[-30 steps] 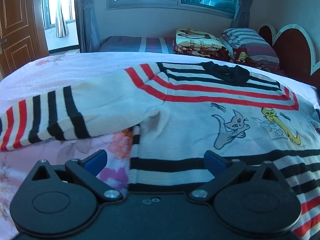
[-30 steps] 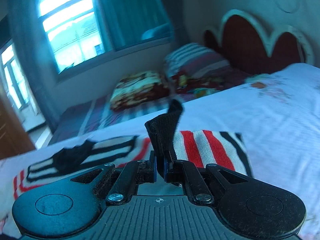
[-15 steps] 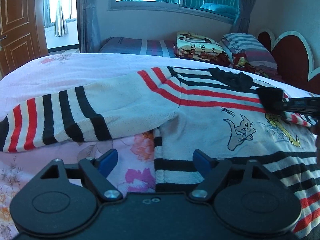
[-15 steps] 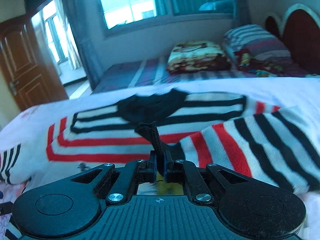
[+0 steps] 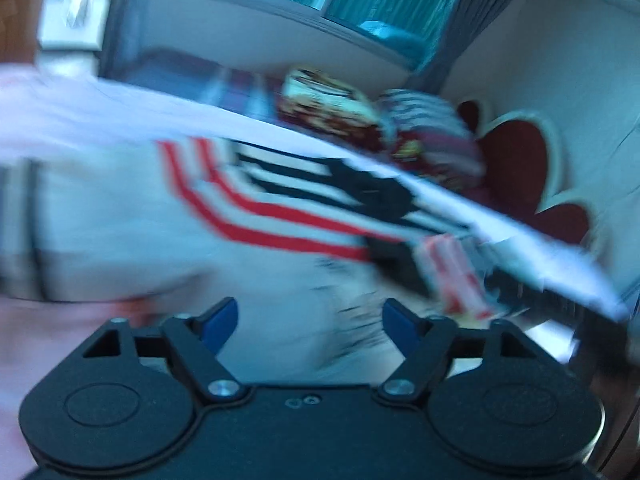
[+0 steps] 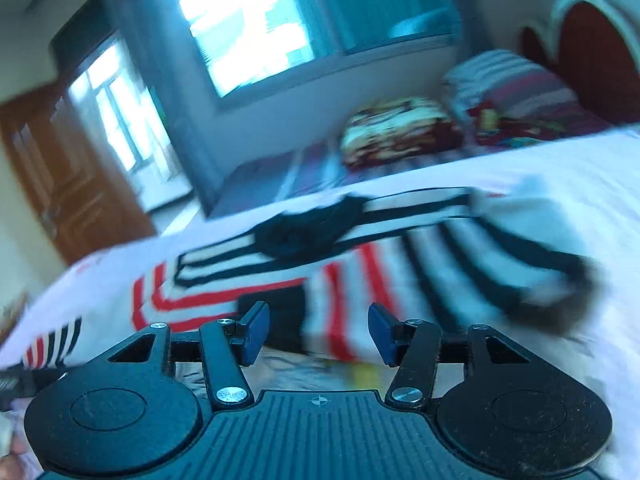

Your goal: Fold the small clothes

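Note:
A small white sweater (image 5: 280,216) with red and black stripes and a black collar lies spread on the bed. Its right sleeve (image 6: 472,256) is folded across the chest, its striped cuff just ahead of my right gripper (image 6: 318,334), which is open and empty. My left gripper (image 5: 310,322) is open and empty above the sweater's lower front. The sleeve's cuff (image 5: 448,276) also shows in the blurred left wrist view, with the right gripper's dark body (image 5: 532,296) beside it. Both views are motion-blurred.
The bed has a pale pink floral sheet (image 6: 580,168). Folded blankets and pillows (image 6: 400,132) lie at its far side before a red scalloped headboard (image 6: 592,56). A window (image 6: 248,20) and a wooden door (image 6: 52,184) stand behind.
My right gripper has opened and let go of the sleeve cuff, which now lies across the sweater's chest. My left gripper has moved right and tilted, still open.

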### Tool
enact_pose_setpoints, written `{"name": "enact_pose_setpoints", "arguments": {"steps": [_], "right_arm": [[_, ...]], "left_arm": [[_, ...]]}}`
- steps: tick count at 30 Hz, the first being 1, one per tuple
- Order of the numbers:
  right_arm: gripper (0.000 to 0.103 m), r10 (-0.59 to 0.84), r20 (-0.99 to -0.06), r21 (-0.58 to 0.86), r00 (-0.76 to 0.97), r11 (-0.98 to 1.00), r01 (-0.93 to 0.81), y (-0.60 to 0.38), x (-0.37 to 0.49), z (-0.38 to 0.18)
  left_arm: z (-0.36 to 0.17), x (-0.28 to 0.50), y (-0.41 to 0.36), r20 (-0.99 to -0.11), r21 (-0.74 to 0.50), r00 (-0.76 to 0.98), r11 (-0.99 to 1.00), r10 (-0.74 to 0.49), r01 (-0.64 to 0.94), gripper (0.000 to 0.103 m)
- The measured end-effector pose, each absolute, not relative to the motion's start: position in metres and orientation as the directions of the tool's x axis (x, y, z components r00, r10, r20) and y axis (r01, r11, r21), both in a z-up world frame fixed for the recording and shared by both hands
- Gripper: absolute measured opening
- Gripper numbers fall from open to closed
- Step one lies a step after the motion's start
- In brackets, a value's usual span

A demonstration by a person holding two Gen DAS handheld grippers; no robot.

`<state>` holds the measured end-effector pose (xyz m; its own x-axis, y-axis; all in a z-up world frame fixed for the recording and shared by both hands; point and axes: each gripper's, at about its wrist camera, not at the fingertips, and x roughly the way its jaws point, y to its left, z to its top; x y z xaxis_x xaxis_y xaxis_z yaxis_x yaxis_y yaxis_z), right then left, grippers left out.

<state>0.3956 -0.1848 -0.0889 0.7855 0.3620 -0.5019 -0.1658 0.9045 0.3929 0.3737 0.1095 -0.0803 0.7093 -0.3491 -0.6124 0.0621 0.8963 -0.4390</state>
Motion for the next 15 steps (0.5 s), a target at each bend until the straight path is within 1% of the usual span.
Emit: {"name": "enact_pose_setpoints", "arguments": {"steps": [1, 2, 4, 5, 7, 8, 9, 10, 11, 12, 13, 14, 15], "right_arm": [[0.054, 0.336, -0.499, 0.4, 0.799, 0.907, -0.131, -0.198, 0.389, -0.088], [0.054, 0.304, -0.498, 0.409, 0.812, 0.908, -0.09, -0.213, 0.383, -0.087], [0.054, 0.251, -0.491, 0.44, 0.834, 0.898, -0.011, -0.239, 0.374, -0.086], [0.054, 0.237, -0.484, 0.473, 0.843, 0.881, 0.024, -0.253, 0.37, -0.086], [0.054, 0.221, -0.468, 0.561, 0.856, 0.822, 0.095, -0.282, 0.364, -0.089], [0.054, 0.223, -0.462, 0.616, 0.858, 0.777, 0.13, -0.299, 0.363, -0.09], [0.054, 0.23, -0.458, 0.663, 0.859, 0.732, 0.158, -0.312, 0.363, -0.094], [0.054, 0.241, -0.455, 0.703, 0.857, 0.688, 0.18, -0.322, 0.363, -0.1], [0.054, 0.262, -0.444, 0.751, 0.857, 0.63, 0.197, -0.335, 0.362, -0.104], [0.054, 0.288, -0.432, 0.793, 0.855, 0.573, 0.207, -0.343, 0.362, -0.111], [0.054, 0.313, -0.417, 0.83, 0.854, 0.514, 0.216, -0.349, 0.362, -0.118], [0.054, 0.343, -0.393, 0.869, 0.853, 0.442, 0.222, -0.357, 0.364, -0.126], [0.054, 0.364, -0.372, 0.896, 0.854, 0.379, 0.229, -0.362, 0.366, -0.134]], "left_arm": [[-0.084, 0.385, 0.1, -0.6, -0.469, 0.701, 0.879, -0.386, 0.082, 0.058], [-0.089, 0.396, 0.09, -0.599, -0.487, 0.688, 0.868, -0.411, 0.095, 0.056], [-0.099, 0.417, 0.073, -0.584, -0.531, 0.668, 0.84, -0.461, 0.115, 0.055], [-0.103, 0.426, 0.066, -0.579, -0.551, 0.661, 0.826, -0.478, 0.115, 0.055], [-0.112, 0.443, 0.053, -0.584, -0.574, 0.642, 0.812, -0.497, 0.106, 0.05], [-0.116, 0.452, 0.048, -0.592, -0.577, 0.634, 0.811, -0.498, 0.098, 0.049], [-0.121, 0.459, 0.043, -0.614, -0.567, 0.623, 0.82, -0.485, 0.08, 0.045], [-0.125, 0.466, 0.039, -0.632, -0.557, 0.614, 0.828, -0.474, 0.066, 0.039], [-0.126, 0.468, 0.037, -0.635, -0.551, 0.615, 0.832, -0.467, 0.063, 0.036], [-0.127, 0.471, 0.035, -0.641, -0.535, 0.621, 0.843, -0.452, 0.061, 0.029], [-0.126, 0.474, 0.033, -0.654, -0.511, 0.622, 0.858, -0.431, 0.057, 0.018], [-0.125, 0.474, 0.032, -0.66, -0.491, 0.624, 0.869, -0.418, 0.062, 0.012], [-0.123, 0.474, 0.033, -0.657, -0.481, 0.628, 0.873, -0.418, 0.077, 0.004]]}}
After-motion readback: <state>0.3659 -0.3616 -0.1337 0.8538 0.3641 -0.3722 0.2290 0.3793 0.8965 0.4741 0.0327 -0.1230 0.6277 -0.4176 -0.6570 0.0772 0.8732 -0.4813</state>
